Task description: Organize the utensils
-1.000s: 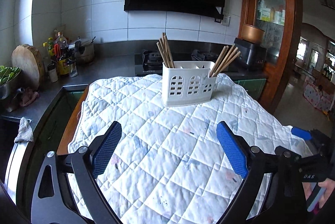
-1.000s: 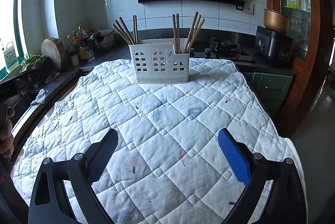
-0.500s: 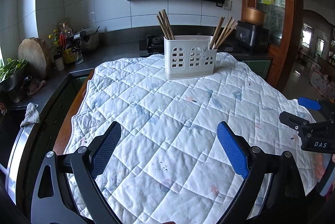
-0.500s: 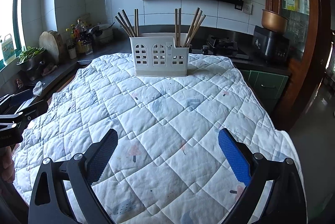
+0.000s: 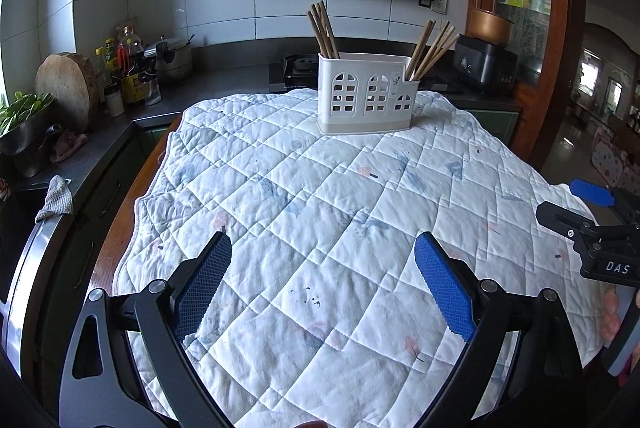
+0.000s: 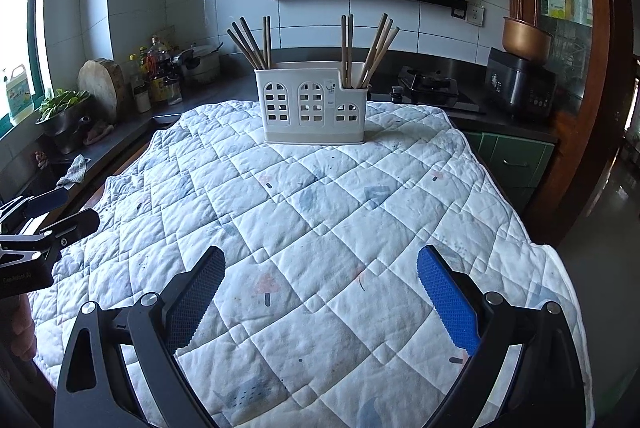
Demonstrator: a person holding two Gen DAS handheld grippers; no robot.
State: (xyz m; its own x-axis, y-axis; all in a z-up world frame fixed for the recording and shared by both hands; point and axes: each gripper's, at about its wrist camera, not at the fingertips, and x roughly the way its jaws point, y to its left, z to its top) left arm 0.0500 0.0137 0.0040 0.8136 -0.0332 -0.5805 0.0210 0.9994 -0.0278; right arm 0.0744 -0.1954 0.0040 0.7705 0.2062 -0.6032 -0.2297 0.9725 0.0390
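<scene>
A white plastic utensil holder [image 5: 366, 93] stands upright at the far end of the quilted table cover [image 5: 320, 211]; it also shows in the right wrist view [image 6: 314, 103]. Several brown chopsticks [image 5: 322, 29] stick out of its left compartment and several more [image 5: 434, 47] out of its right one. My left gripper [image 5: 322, 288] is open and empty, low over the near part of the cover, far from the holder. My right gripper [image 6: 320, 292] is open and empty too, likewise near the front edge. Each gripper shows at the edge of the other's view.
A dark counter runs along the left with a wooden chopping block [image 5: 66, 87], bottles [image 5: 128, 67], a pot [image 5: 172, 57] and a bowl of greens [image 5: 20, 123]. A gas stove [image 6: 430, 85] and a black cooker [image 6: 520, 83] stand behind the table. A wooden cabinet [image 5: 524, 7] is at right.
Both grippers have pulled back from the holder and risen slightly, so it looks smaller and farther. Both stayed open and empty. The holder and chopsticks have not moved.
</scene>
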